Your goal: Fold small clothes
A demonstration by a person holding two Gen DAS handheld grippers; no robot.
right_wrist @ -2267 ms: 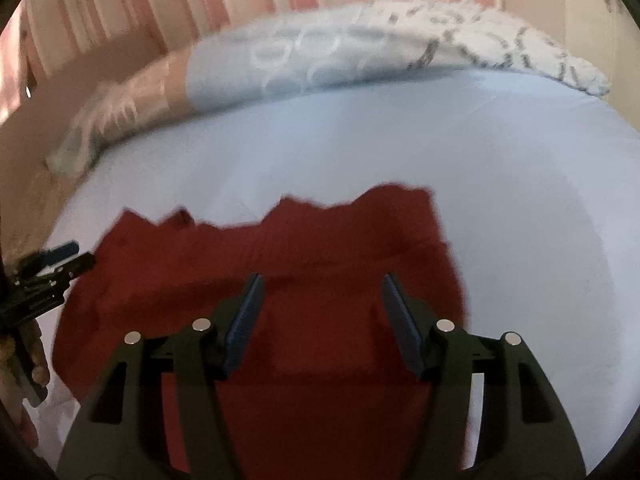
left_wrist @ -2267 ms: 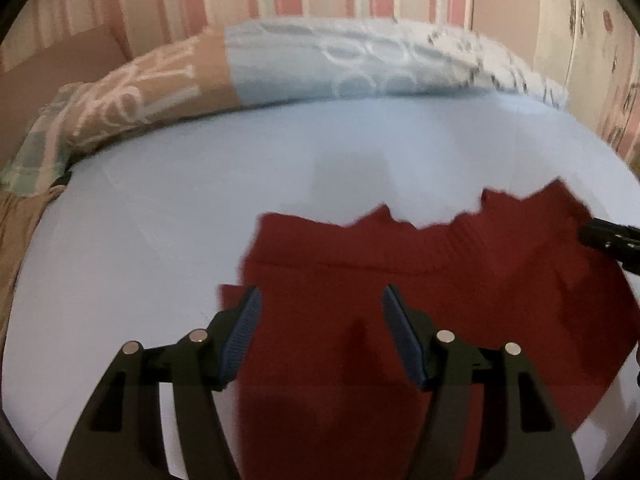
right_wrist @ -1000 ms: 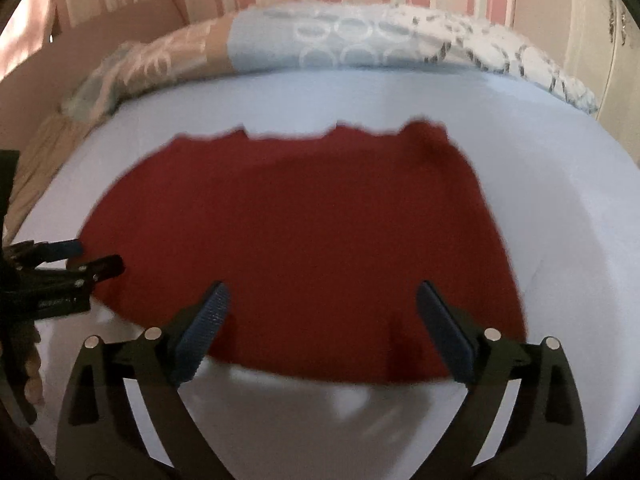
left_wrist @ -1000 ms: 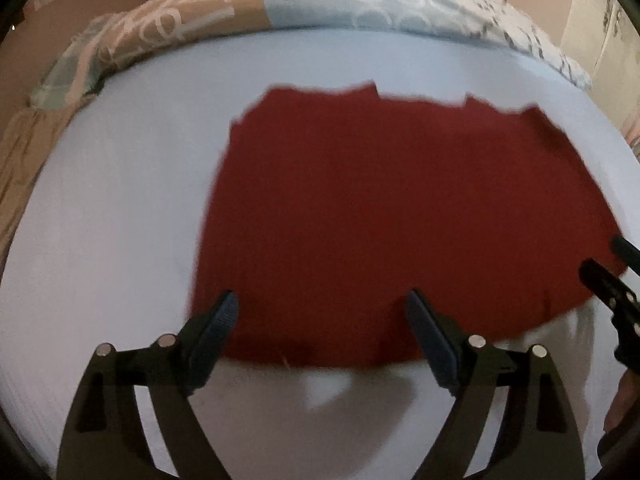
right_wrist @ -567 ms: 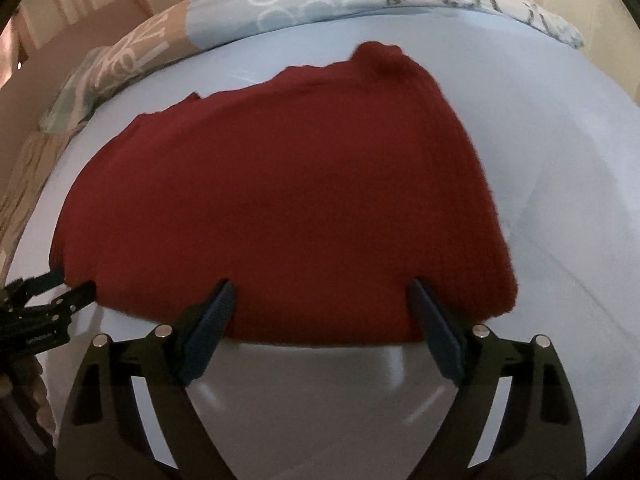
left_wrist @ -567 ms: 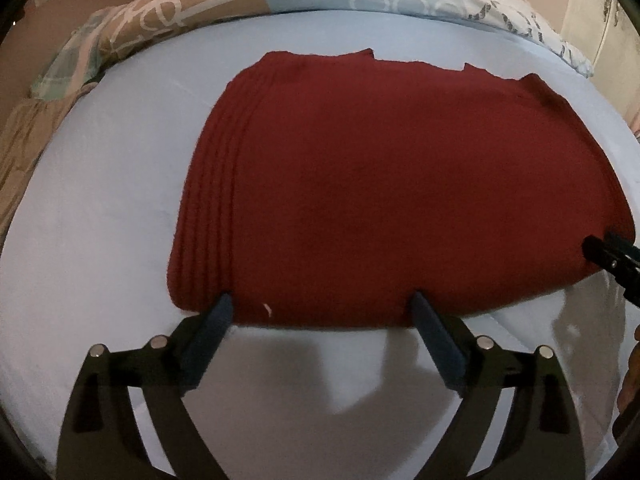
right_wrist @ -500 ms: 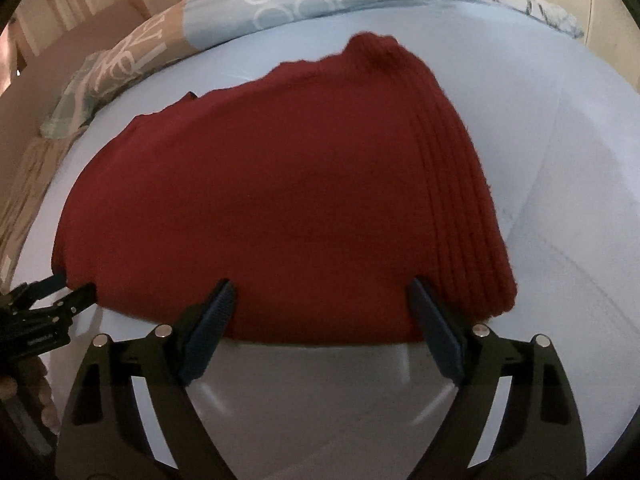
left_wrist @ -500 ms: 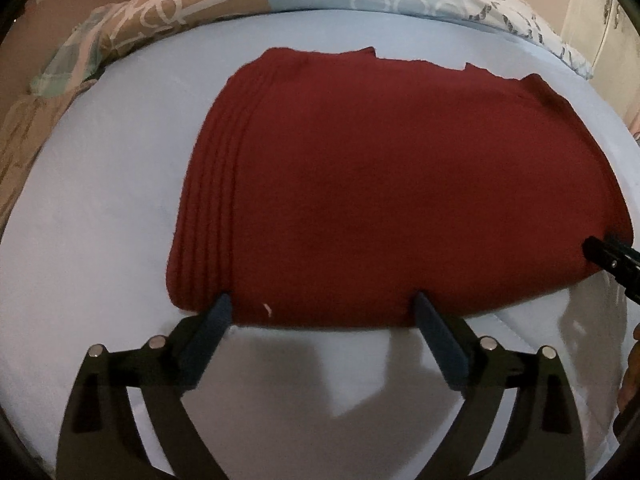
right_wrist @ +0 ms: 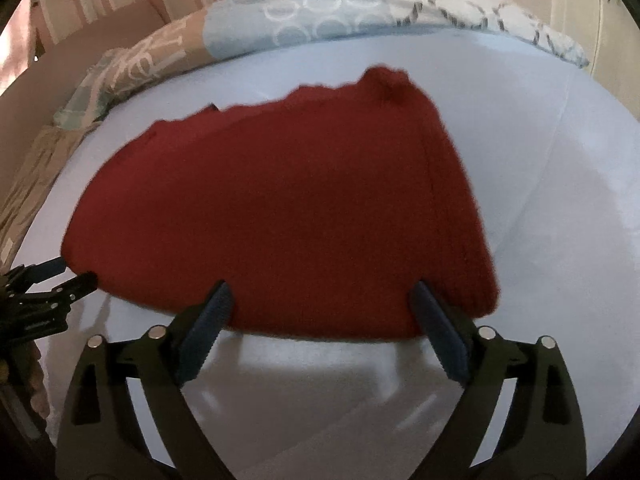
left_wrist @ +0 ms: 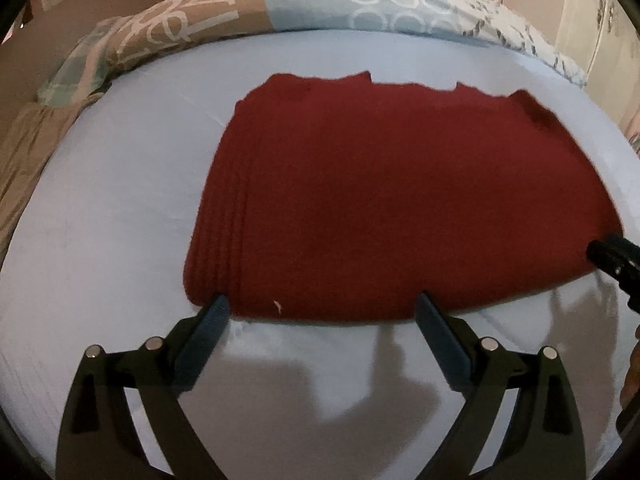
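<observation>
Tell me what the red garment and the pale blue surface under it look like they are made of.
Red garment: looks like a thick matte knit, judging by the parallel ribbed ridges along its side edge and fuzzy outline; the fibre cannot be told. Pale blue surface: seemingly a smooth woven bedsheet, matte, with faint creases and soft shadows.
</observation>
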